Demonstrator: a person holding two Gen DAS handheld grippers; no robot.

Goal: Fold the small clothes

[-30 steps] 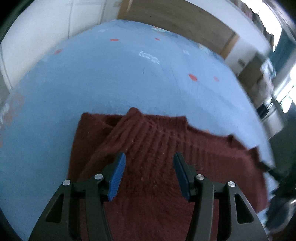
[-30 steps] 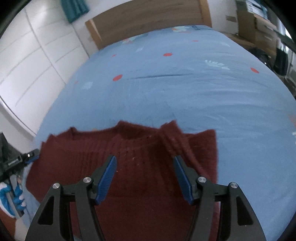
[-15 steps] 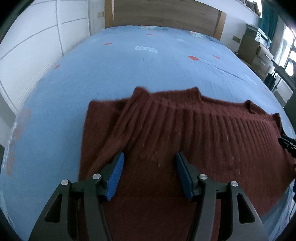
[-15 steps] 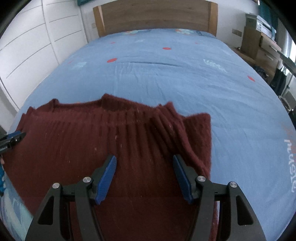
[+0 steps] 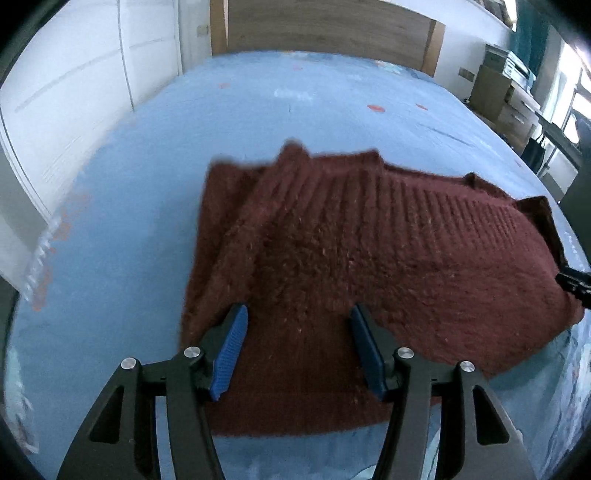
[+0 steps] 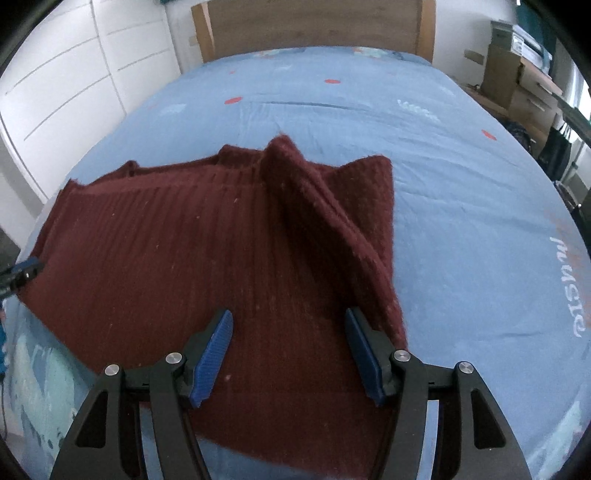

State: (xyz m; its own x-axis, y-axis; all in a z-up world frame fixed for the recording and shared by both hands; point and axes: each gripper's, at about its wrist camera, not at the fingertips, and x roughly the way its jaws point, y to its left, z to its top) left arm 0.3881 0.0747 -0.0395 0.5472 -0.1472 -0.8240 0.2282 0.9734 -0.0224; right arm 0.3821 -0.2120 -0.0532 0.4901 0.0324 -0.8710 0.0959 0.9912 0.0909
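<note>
A dark red knitted sweater [image 5: 369,240] lies spread on the blue bed sheet [image 5: 147,166], with its sleeves folded in over the body as raised ridges [image 6: 314,199]. My left gripper [image 5: 298,310] hovers open over the sweater's left part near the near hem, and nothing is pinched between its blue pads. My right gripper [image 6: 288,313] stands open in the same way over the sweater [image 6: 166,240], just left of the folded ridge. Each view catches the other gripper's tip at the sweater's side edge [image 5: 574,284] [image 6: 24,273].
The bed sheet [image 6: 461,184] stretches away to a wooden headboard [image 6: 314,26]. White wardrobe doors [image 6: 74,74] line the left side. Cardboard boxes and drawers [image 6: 517,74] stand to the right of the bed.
Both grippers have drawn back toward the sweater's near hem, so more of the garment and its near edge now show. The views have rolled level. The jaws stay apart.
</note>
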